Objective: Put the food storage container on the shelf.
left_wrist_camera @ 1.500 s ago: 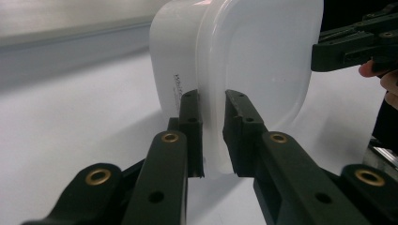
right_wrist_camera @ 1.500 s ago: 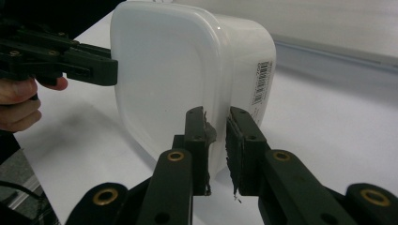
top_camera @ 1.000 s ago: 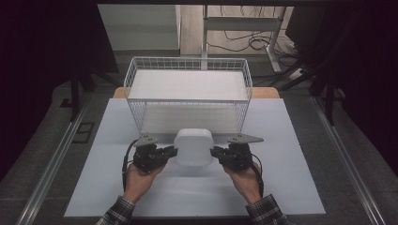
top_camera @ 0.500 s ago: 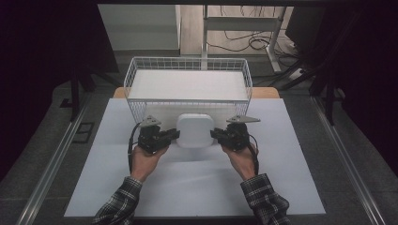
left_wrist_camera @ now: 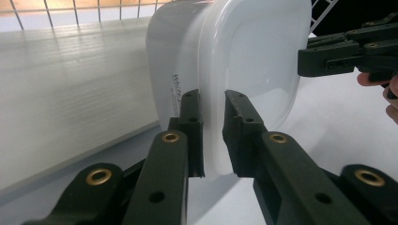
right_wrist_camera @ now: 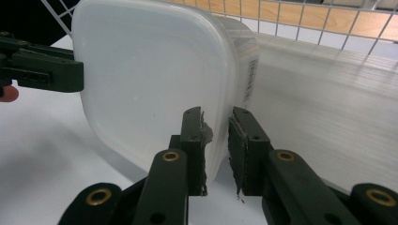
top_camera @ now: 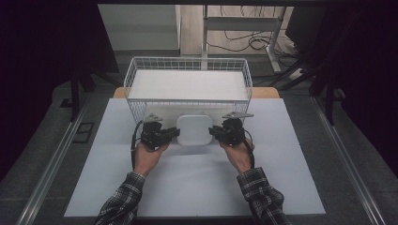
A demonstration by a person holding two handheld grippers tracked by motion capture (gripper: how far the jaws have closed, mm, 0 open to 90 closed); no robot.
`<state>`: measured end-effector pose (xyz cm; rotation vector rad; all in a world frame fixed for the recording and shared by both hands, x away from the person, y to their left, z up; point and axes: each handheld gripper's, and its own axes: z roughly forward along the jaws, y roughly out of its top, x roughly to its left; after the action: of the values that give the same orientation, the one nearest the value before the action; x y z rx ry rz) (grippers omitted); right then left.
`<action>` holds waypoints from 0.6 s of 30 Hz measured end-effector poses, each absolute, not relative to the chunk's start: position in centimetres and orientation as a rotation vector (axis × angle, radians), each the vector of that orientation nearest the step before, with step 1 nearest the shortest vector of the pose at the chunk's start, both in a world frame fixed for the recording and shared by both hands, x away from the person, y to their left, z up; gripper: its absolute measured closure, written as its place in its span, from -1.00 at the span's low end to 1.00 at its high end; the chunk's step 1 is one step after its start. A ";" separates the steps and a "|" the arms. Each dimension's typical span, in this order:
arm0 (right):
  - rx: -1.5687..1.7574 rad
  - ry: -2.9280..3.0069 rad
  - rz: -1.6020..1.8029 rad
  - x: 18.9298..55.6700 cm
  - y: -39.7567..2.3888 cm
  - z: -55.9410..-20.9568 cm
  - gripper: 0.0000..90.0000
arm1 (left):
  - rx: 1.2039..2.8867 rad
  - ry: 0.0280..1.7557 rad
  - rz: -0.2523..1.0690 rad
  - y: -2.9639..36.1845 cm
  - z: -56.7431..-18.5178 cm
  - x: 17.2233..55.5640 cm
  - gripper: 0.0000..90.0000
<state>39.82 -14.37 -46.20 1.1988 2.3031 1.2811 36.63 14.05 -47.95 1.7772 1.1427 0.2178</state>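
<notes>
Table (top_camera: 117,187): white top, wood showing at far edge.
On it: wire basket (top_camera: 136,77), far centre.

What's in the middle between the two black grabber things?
The white lidded box sits between the left gripper and the right gripper. Each clamps one edge of its lid. The high view shows this best, just in front of the wire basket.

container (top_camera: 194,129) translucent white | basket (top_camera: 187,64) white wire | sleeves (top_camera: 260,197) dark plaid | jaws black
</notes>
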 end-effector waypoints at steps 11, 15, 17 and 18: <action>1.231 2.328 1.262 40.8 -14.2 -47.1 0.68 | 1.783 1.179 0.213 14.0 -49.2 37.8 0.71; 1.233 2.317 1.293 41.4 -14.2 -47.1 0.63 | 1.754 1.161 0.228 14.1 -49.5 38.5 0.65; 1.228 2.309 1.302 41.7 -14.1 -47.1 0.58 | 1.754 1.152 0.247 14.0 -49.5 38.8 0.59; 1.228 2.309 1.302 41.7 -14.1 -47.1 0.58 | 1.754 1.152 0.247 14.0 -49.5 38.8 0.57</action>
<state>41.73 -14.14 -47.13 1.2278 2.3091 1.3017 38.78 14.00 -49.54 1.7544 1.1519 0.2471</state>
